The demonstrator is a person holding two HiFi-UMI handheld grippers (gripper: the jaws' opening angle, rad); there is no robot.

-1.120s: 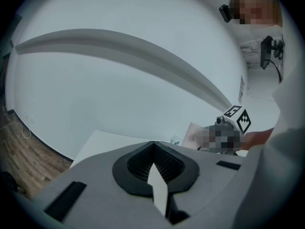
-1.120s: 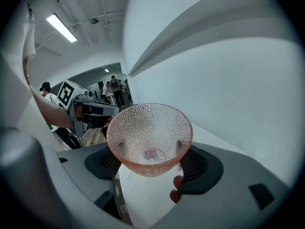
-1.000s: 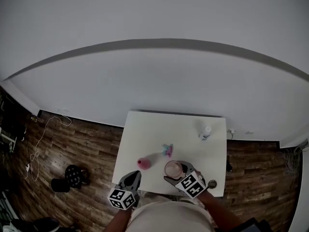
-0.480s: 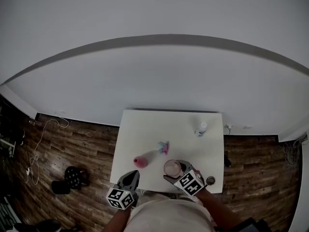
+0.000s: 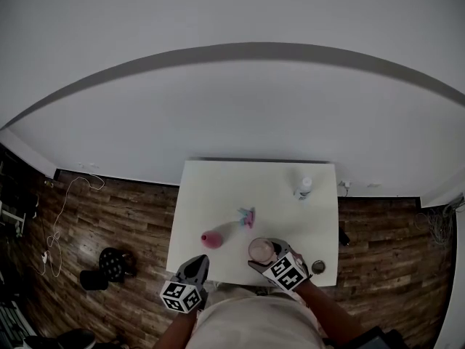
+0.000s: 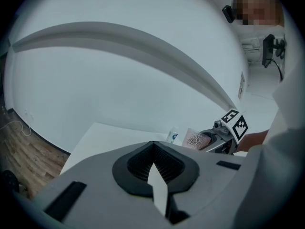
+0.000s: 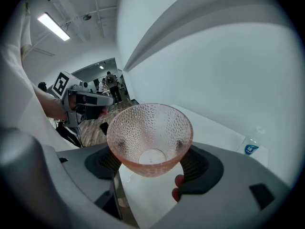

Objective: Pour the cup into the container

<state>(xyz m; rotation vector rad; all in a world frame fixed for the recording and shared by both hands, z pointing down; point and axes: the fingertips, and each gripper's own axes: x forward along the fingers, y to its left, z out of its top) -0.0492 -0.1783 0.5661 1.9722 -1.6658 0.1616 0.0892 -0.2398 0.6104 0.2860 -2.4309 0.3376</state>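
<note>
Pinched between the pads of the right claw [image 7: 151, 162]: a translucent pink dimpled cup [image 7: 150, 128], flaring from a narrow base to a wide mouth. Held at 5 o'clock over the white rectangular counter [image 5: 218, 195], by its near edge. At 7 o'clock, just off that edge: the left claw [image 6: 157, 185], pressed together, empty. On the counter at 8 o'clock, a small pink round vessel [image 5: 211, 240]; at 1 o'clock, a clear water bottle [image 5: 303, 188].
</note>
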